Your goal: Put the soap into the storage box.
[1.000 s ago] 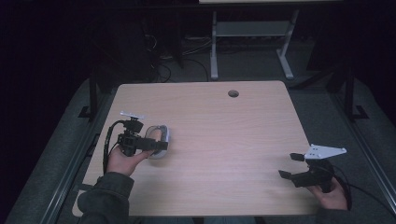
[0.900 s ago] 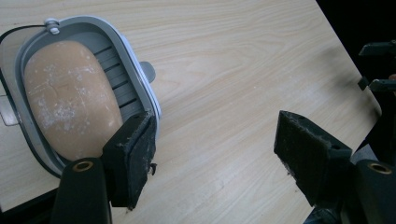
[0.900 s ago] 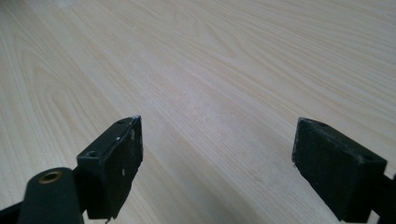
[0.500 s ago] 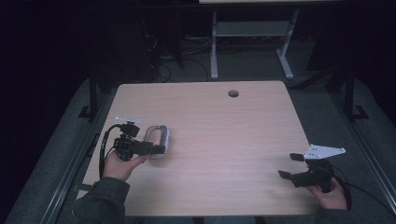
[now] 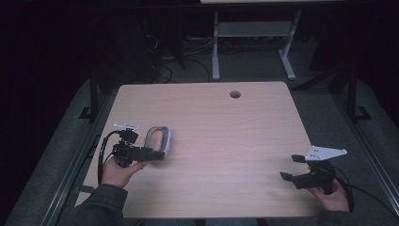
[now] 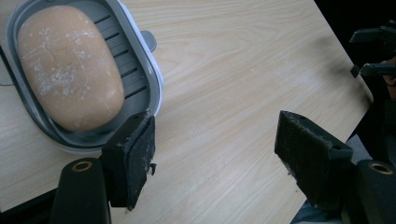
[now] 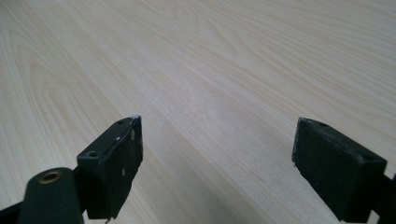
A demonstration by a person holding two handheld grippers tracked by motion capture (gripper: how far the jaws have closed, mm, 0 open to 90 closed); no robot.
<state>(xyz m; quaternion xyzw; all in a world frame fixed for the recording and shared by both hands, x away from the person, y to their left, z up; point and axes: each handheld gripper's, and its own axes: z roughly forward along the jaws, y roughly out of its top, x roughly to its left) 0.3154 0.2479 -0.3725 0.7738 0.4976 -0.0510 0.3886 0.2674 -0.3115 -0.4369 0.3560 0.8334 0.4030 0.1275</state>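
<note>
A grey soap dish (image 6: 150, 88) with a tan oval bar of soap (image 6: 70, 65) lies on the wooden table (image 6: 243, 70), left of my left gripper (image 6: 215, 158). Its jaws have just been opening and stand apart over bare wood with nothing between them; the left pad (image 6: 135, 158) sits just beside the dish's rim. In the high view the dish (image 5: 158, 138) is at the table's left, with the left gripper (image 5: 159, 154) at its near edge. My right gripper (image 5: 288, 167) hovers open near the front right corner, its jaws (image 7: 217, 163) over bare wood.
The table (image 5: 226, 132) has a round cable hole (image 5: 235, 94) near its far edge. Beyond it stand a white metal frame (image 5: 249, 33) and cables on a dark floor. The right gripper (image 6: 373, 51) shows far off past the table's edge.
The left hand and gripper have drawn back slightly toward the near left, off the dish. The dish has stayed put and the right gripper has not moved.
</note>
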